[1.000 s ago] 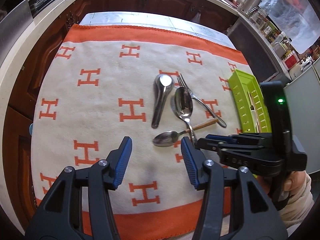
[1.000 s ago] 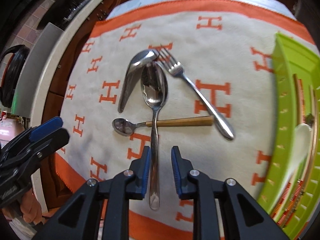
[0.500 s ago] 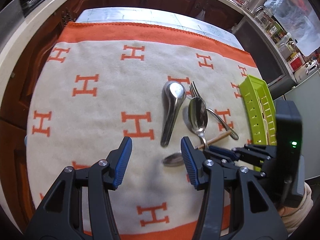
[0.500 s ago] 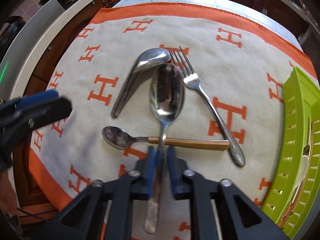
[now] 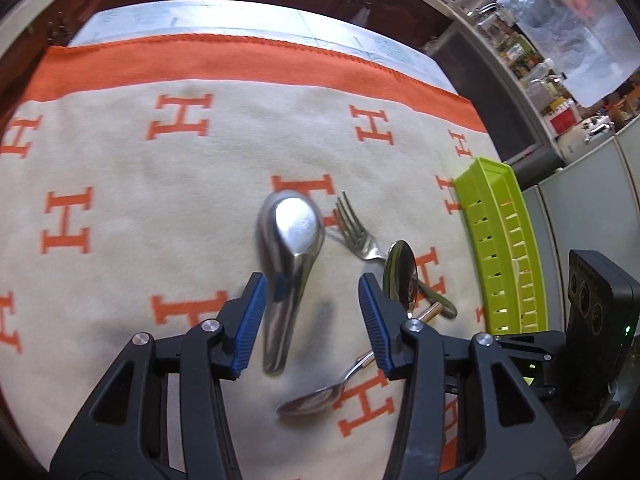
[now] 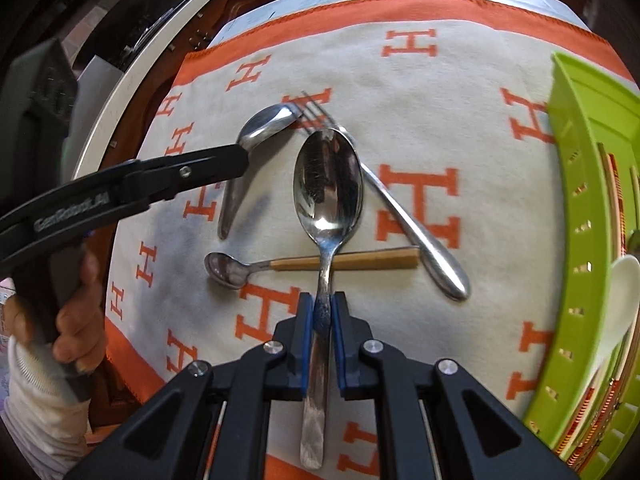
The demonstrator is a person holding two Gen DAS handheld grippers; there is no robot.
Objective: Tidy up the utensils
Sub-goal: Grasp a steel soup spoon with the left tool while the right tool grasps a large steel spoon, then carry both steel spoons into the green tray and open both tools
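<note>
1. Left side first: the left gripper (image 5: 308,316) has dropped in over the soup ladle-style spoon (image 5: 290,264) since half a second ago. Its blue pads (image 5: 250,322) are spread wide with the spoon's handle between them, nearer the left pad, and nothing is held yet. The right wrist view shows the same thing from the side, with the left gripper (image 6: 240,156) sitting over that spoon (image 6: 256,136).

2. Middle: the right gripper (image 6: 322,316) has clamped onto the big tablespoon (image 6: 328,188). A second ago its fingers were only straddling the handle; now the pads (image 6: 302,320) are pinched tight on the neck and the bowl looks lifted a little off the cloth (image 6: 400,80). So one utensil looks ready to go, and a second pickup is probably about to start.

3. Still lying around: the small wooden-handled spoon (image 6: 312,266) sits crosswise under the tablespoon's neck, and the fork (image 6: 400,208) runs diagonally with its tines tucked close behind the two spoon bowls. From the left wrist view the fork (image 5: 356,232) is just beside the soup spoon's bowl.

4. Right side: the green tray (image 6: 580,200) sits at the cloth's edge and already has a white spoon (image 6: 618,304) in it.

5. In the way: the wooden spoon under the tablespoon could get dragged along, and both grippers are working close together, so they could bump.
</note>
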